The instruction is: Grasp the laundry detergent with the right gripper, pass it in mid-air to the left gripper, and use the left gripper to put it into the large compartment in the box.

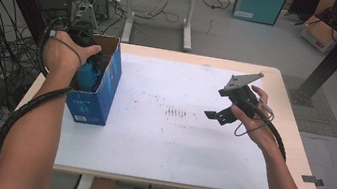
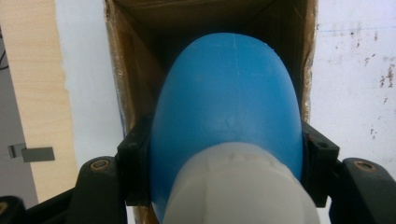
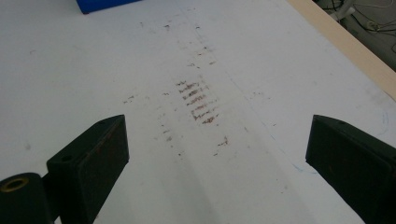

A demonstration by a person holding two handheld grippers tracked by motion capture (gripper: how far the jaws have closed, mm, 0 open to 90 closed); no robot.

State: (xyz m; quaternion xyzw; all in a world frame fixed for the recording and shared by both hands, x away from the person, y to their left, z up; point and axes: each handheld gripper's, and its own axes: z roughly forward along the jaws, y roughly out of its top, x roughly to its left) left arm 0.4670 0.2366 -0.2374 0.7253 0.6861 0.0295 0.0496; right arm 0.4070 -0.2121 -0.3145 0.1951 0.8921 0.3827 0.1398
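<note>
One blue bottle [image 2: 226, 98], clamped in the left gripper [image 2: 226, 163], is going into the blue box [image 1: 101, 89] at nine o'clock; next, release it inside, while the right gripper [image 3: 215, 154] waits wide and empty.

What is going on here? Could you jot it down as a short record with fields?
Work: putting a blue bottle into an open blue box
Left gripper: shut on the bottle, over the box's opening
Right gripper: open, holding nothing, above the table
Box: stands upright at the table's left side
Table: white sheet with brown smudges
</note>
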